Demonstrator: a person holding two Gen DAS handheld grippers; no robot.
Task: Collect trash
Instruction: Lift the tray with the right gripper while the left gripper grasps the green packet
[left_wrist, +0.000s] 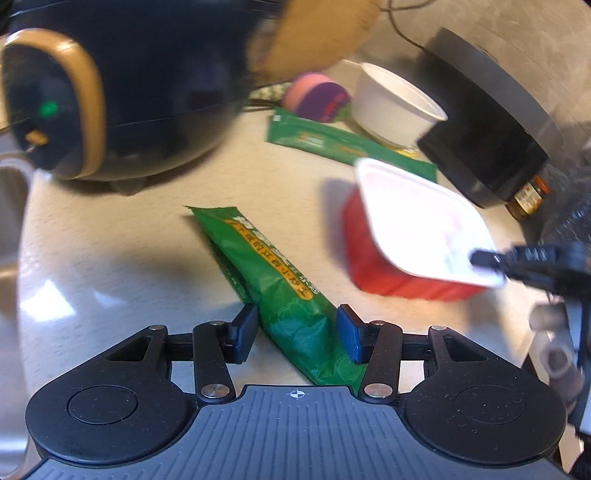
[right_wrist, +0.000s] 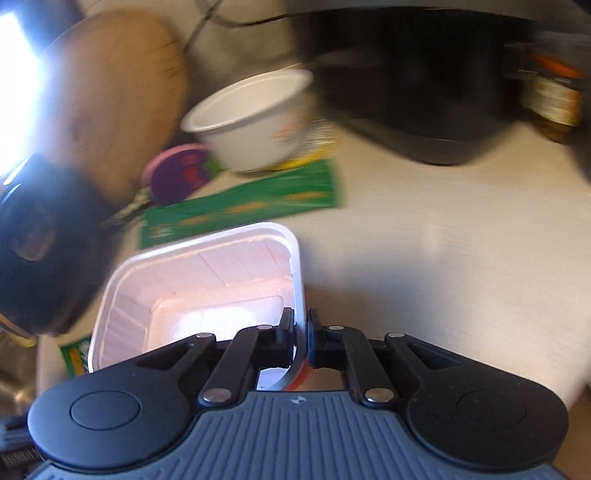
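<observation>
A green snack wrapper (left_wrist: 273, 273) lies on the pale counter (left_wrist: 110, 258), its near end between the fingers of my left gripper (left_wrist: 297, 328). That gripper is open, one pad on either side of the wrapper. A square tub, red outside and white inside (left_wrist: 388, 273), sits tilted to the right. My right gripper (right_wrist: 301, 328) is shut on the tub's (right_wrist: 207, 280) near rim, and its fingertips (left_wrist: 484, 258) show in the left wrist view. A second green wrapper (left_wrist: 332, 142) lies flat farther back, beside a white paper bowl (left_wrist: 395, 103).
A round black appliance with gold trim (left_wrist: 122, 81) stands at the back left. Another black appliance (left_wrist: 491, 122) is at the back right, with a jar (left_wrist: 528, 195) by it. A pink-purple sponge (left_wrist: 317, 96) and a wooden board (left_wrist: 317, 33) are behind. A steel sink (left_wrist: 11, 229) borders the left.
</observation>
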